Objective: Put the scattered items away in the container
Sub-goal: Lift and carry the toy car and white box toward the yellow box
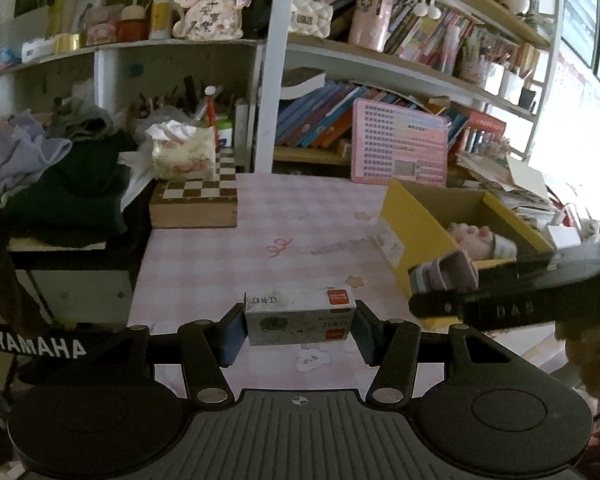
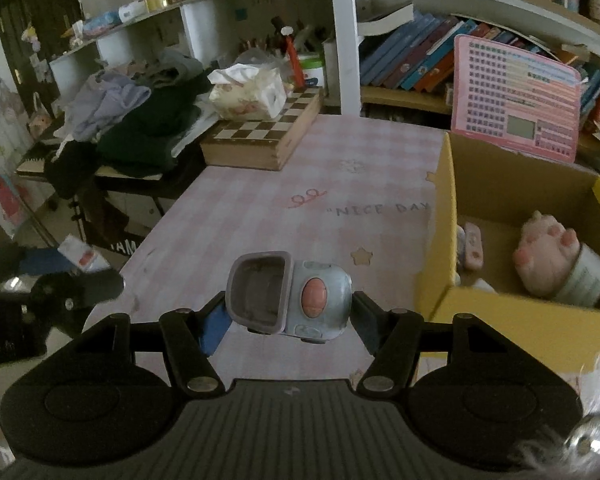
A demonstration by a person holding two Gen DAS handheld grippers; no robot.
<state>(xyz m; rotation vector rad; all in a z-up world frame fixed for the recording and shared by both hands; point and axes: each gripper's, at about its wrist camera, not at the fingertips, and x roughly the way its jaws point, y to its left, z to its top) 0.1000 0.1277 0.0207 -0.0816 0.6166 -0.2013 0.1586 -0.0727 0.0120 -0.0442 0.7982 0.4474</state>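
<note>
A pink checked tabletop (image 2: 260,208) with a yellow cardboard box (image 2: 444,240) on its right side, open at the top. Already inside the box lie a pink paw-shaped plush (image 2: 544,256) and a small pink case (image 2: 473,246), so part of the tidying looks done. The left gripper (image 1: 300,320) pinches a small white staple box (image 1: 300,318) between its pads, near the table's near edge. The right gripper (image 2: 288,312) pinches a blue toy with a pink button (image 2: 296,298), just left of the box (neither item is in yet). No other loose items show on the tabletop; both carried items still need placing inside.
</note>
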